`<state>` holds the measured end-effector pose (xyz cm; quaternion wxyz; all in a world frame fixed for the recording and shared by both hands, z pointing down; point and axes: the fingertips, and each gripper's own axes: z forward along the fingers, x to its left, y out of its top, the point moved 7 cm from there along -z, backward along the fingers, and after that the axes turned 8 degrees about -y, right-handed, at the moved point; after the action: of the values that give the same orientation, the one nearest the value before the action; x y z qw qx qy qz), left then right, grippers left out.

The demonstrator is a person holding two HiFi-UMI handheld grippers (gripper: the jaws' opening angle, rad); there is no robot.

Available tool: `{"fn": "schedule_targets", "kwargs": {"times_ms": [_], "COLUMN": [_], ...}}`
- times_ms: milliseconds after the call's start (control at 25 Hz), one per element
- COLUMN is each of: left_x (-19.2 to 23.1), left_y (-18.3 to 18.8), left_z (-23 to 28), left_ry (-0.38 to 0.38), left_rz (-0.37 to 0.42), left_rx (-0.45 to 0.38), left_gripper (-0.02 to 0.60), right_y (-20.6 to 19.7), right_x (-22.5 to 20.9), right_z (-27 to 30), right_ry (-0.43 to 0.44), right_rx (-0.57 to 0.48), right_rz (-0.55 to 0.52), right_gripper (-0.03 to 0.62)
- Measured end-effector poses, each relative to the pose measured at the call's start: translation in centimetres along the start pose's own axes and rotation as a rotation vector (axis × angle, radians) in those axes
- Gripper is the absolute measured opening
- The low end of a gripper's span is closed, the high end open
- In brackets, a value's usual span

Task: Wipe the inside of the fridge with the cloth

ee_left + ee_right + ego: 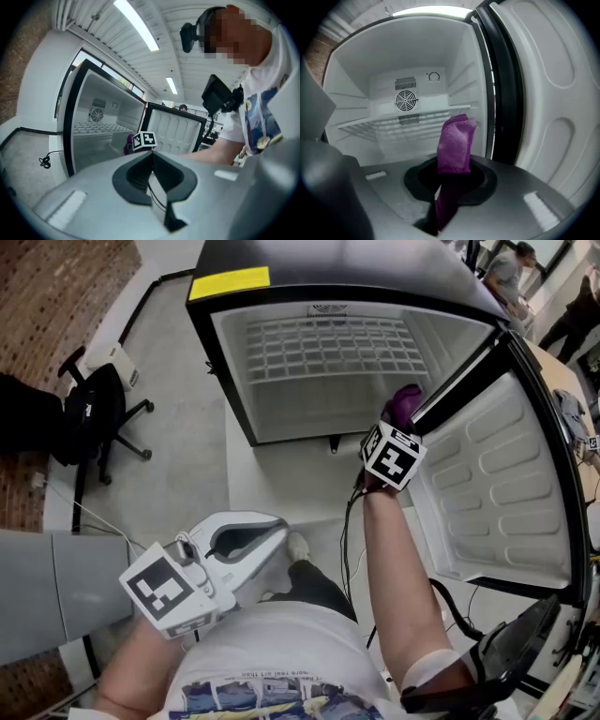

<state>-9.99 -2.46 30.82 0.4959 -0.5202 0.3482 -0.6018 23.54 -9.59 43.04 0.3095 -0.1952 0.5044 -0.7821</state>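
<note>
R gripper jaws pinch purple fuzzy cloth at open white fridge; L gripper jaws pressed together, empty.

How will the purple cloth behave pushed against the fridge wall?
Probably floppy: the purple cloth folds over above the right hand-held gripper. Likely light, since a narrow pinch holds it up. Its fuzzy surface should drag, not slip, on the fridge wall.

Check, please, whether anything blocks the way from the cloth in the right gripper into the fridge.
Nothing visible does. The door is swung wide open, and the right gripper holds the purple cloth right at the open front of the fridge. Inside, only a wire shelf shows, farther back.
</note>
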Motion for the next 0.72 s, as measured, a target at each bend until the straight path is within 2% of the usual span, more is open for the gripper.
{"fn": "schedule_targets", "kwargs": {"times_ms": [200,640,720], "left_x": [1.0,3.0,3.3], "left_y": [0.0,0.8,0.7], "left_z": [0.2,1.5,1.8], "left_ry": [-0.010,0.023,0.029], "left_rz": [-0.004,-0.017,-0.019], "left_rx": [-0.010,0.007,0.042], "left_gripper": [0.006,0.006,0.006], "right_y": [0.2,1.0,1.3], "right_x": [-0.3,-0.1,0.3], "right_z": [1.8,6.0,6.7], "right_ry": [-0.064,-0.071,-0.059], "right_rx": [0.030,0.048,0.044], "right_rz": [0.081,0.062,0.045], "right_gripper": [0.054,0.054,0.054]}}
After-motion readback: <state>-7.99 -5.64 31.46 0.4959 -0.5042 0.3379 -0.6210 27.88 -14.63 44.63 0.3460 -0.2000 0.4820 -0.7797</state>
